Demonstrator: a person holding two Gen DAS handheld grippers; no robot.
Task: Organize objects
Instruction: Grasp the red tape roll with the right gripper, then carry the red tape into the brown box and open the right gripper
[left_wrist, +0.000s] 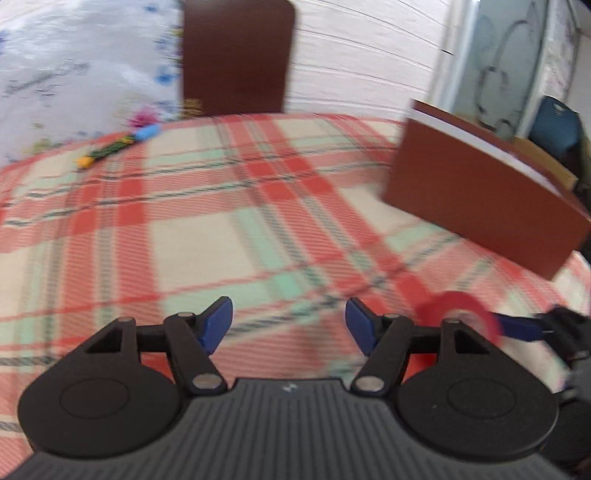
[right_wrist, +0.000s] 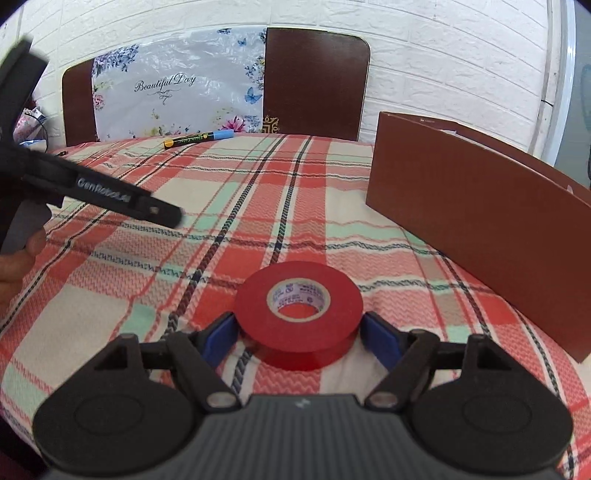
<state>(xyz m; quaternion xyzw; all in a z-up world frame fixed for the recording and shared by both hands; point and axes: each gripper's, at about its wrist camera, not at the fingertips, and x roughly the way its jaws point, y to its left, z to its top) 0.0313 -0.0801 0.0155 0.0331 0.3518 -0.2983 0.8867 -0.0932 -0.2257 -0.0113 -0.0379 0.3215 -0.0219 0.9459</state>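
Observation:
A red roll of tape (right_wrist: 298, 314) sits between the blue pads of my right gripper (right_wrist: 298, 332), which is shut on it just above the plaid tablecloth (right_wrist: 258, 206). The roll also shows in the left wrist view (left_wrist: 461, 314), with the right gripper's finger (left_wrist: 521, 326) beside it. My left gripper (left_wrist: 289, 325) is open and empty over the cloth; it shows from the side in the right wrist view (right_wrist: 162, 212). A marker pen (right_wrist: 197, 139) with a blue cap lies at the far edge; it also shows in the left wrist view (left_wrist: 118, 146).
A brown open box (right_wrist: 476, 218) stands at the right of the table, also in the left wrist view (left_wrist: 484, 199). Two brown chairs (right_wrist: 314, 81) stand behind the table by a white brick wall; a floral plastic sheet (right_wrist: 173, 96) hangs over the left one.

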